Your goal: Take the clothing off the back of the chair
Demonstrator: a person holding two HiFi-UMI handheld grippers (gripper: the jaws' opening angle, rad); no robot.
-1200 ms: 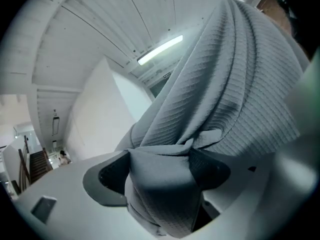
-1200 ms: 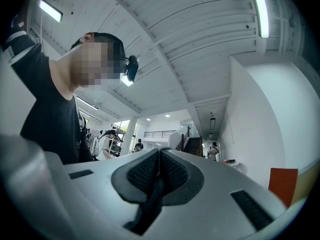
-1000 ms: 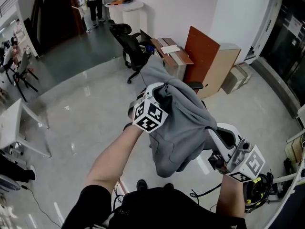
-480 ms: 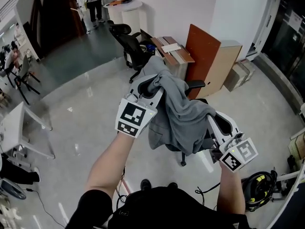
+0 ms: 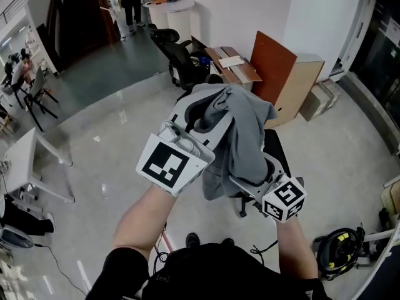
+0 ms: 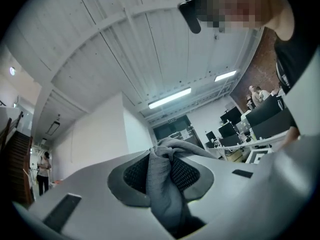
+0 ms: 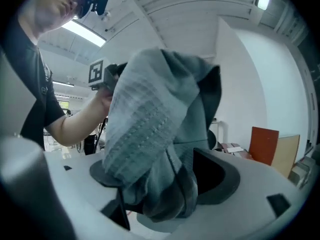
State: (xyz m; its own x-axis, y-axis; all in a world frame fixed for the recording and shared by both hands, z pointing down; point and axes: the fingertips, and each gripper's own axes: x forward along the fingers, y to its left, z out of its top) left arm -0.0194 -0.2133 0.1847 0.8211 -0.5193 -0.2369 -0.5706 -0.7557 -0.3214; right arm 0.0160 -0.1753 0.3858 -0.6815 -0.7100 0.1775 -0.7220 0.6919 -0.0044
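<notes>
A grey sweatshirt (image 5: 247, 136) hangs bunched in the air, clear of the black chair (image 5: 275, 155) below it. My left gripper (image 5: 209, 108) is raised at the middle of the head view. Its jaws have closed over the last second, and it is shut on a fold of the cloth (image 6: 164, 184). Low at the right, my right gripper (image 5: 240, 180) sits under the hanging cloth. Its jaws have just been opening and stand wide. The sweatshirt (image 7: 155, 119) droops loosely between them, and the right pad (image 7: 215, 176) is apart from it.
A second black office chair (image 5: 181, 58) stands at the back, beside a desk with papers (image 5: 232, 64). An orange board (image 5: 272, 67) leans on a wooden cabinet (image 5: 301, 86). A white table (image 5: 25, 167) is at the left. Yellow-and-black gear (image 5: 337, 252) and cables lie at the bottom right.
My left gripper has risen toward the camera with the sweatshirt. My right gripper has dropped and moved left under the cloth, and its jaws have gone from shut on the cloth to wide apart.
</notes>
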